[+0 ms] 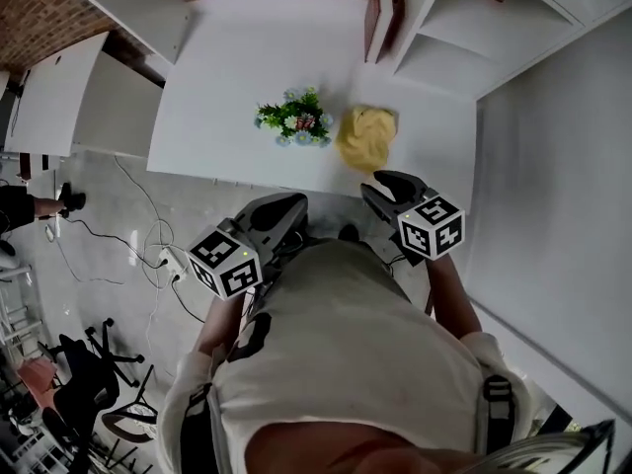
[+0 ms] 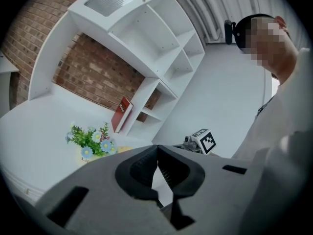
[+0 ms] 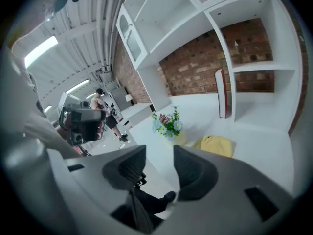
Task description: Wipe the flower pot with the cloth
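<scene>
A small pot of blue, white and pink flowers [image 1: 296, 118] stands on the white table [image 1: 227, 87], near its front edge. A crumpled yellow cloth [image 1: 366, 136] lies just right of the pot. My left gripper [image 1: 292, 205] hovers off the table's front edge, below the pot, jaws shut and empty. My right gripper [image 1: 387, 182] is at the table edge just below the cloth, jaws open with nothing between them. In the left gripper view the flowers [image 2: 90, 143] and cloth [image 2: 123, 150] lie beyond the shut tips [image 2: 157, 148]. In the right gripper view the pot [image 3: 177, 139] and cloth [image 3: 216, 145] lie beyond the open jaws [image 3: 160, 152].
A white shelf unit [image 1: 464, 28] rises at the table's back right, with a red book [image 1: 373, 13] leaning against it. Other white tables [image 1: 59, 87] stand left. Cables and a power strip [image 1: 168, 258] lie on the floor, with a chair [image 1: 89, 363] nearby.
</scene>
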A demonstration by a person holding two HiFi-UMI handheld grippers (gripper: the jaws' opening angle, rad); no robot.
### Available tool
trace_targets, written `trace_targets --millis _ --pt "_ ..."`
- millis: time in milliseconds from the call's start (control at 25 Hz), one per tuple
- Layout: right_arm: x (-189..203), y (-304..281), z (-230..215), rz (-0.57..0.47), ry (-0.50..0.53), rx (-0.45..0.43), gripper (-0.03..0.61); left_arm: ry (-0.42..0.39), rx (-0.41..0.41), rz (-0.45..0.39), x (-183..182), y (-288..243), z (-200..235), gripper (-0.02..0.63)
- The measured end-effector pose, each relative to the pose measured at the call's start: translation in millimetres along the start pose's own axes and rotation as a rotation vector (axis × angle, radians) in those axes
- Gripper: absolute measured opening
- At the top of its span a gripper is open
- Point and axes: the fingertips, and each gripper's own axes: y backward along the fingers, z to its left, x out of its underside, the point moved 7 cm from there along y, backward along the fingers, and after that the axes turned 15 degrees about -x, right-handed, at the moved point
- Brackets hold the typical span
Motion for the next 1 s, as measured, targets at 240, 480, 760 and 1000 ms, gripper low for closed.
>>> trace_targets --millis 240,480,760,1000 --pt "-17.0 -25.7 -30.7 0.151 -0.029 0.204 0.319 0.026 -0.014 0.009 -11.8 17.3 74.2 0.018" --pt "-44.1 -43.4 -53.8 0.184 0.010 0.306 0.319 0.139 0.040 0.020 -19.7 17.5 125.7 0.018" --pt "-42.9 -46.4 -114.2 0.161 -0.036 0.345 0.319 0.083 -0.041 0.043 -17.7 -15.7 130.1 0.018" --pt "-17.8 -64.4 -170.0 0.198 -0.155 0.267 0.322 0.065 -0.134 0.074 -8.8 -37.4 121.8 0.018"
